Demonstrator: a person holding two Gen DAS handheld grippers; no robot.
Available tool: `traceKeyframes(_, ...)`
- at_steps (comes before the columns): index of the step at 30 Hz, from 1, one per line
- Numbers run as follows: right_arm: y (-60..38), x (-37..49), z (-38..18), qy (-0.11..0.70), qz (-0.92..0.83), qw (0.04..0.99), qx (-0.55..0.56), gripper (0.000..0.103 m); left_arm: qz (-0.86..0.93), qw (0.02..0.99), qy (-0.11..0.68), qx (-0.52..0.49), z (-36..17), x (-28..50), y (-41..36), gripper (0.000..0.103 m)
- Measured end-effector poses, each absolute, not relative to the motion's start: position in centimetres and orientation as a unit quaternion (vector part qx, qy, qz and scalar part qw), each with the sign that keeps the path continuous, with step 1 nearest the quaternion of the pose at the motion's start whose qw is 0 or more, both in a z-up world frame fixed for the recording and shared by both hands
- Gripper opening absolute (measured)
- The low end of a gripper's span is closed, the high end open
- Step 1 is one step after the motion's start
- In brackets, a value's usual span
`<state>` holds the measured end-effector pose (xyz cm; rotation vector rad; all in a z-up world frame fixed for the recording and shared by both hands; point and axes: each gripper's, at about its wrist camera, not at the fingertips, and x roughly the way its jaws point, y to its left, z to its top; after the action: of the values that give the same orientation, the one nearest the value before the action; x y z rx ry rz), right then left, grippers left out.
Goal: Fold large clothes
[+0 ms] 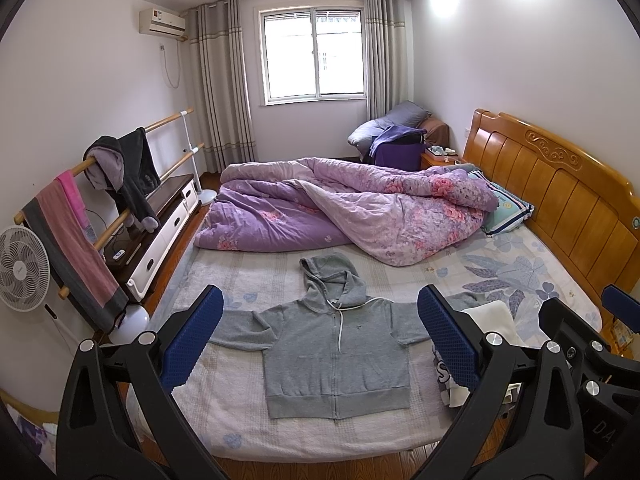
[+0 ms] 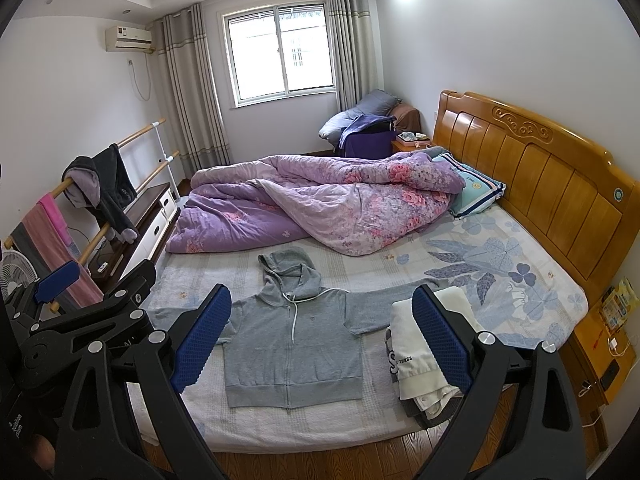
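A grey zip hoodie (image 1: 336,344) lies flat, front up, on the bed, sleeves spread out and hood toward the quilt. It also shows in the right wrist view (image 2: 294,344). My left gripper (image 1: 320,336) is open and empty, held above the bed's near edge with the hoodie between its blue pads. My right gripper (image 2: 322,336) is open and empty, at the same height to the right. Each gripper shows at the edge of the other's view. A pile of folded clothes (image 2: 420,364), white on top, lies right of the hoodie.
A crumpled purple floral quilt (image 1: 344,208) covers the far half of the bed. A wooden headboard (image 1: 560,196) is on the right, with a pillow (image 1: 506,208) beside it. A clothes rack (image 1: 100,208) with garments, a fan (image 1: 22,268) and a low cabinet (image 1: 160,232) stand left. A nightstand (image 2: 604,344) is at right.
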<state>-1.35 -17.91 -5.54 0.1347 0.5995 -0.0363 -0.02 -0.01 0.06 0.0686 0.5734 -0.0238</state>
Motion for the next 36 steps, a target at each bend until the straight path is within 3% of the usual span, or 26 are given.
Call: traceKeyframes(36, -20.4, -3.2, -3.6, 0.298, -0.015, 0.952, 0.069, 0.088, -0.013, 0.958, 0.284, 0.035, -0.4, -0.9, -2.0, 0.098)
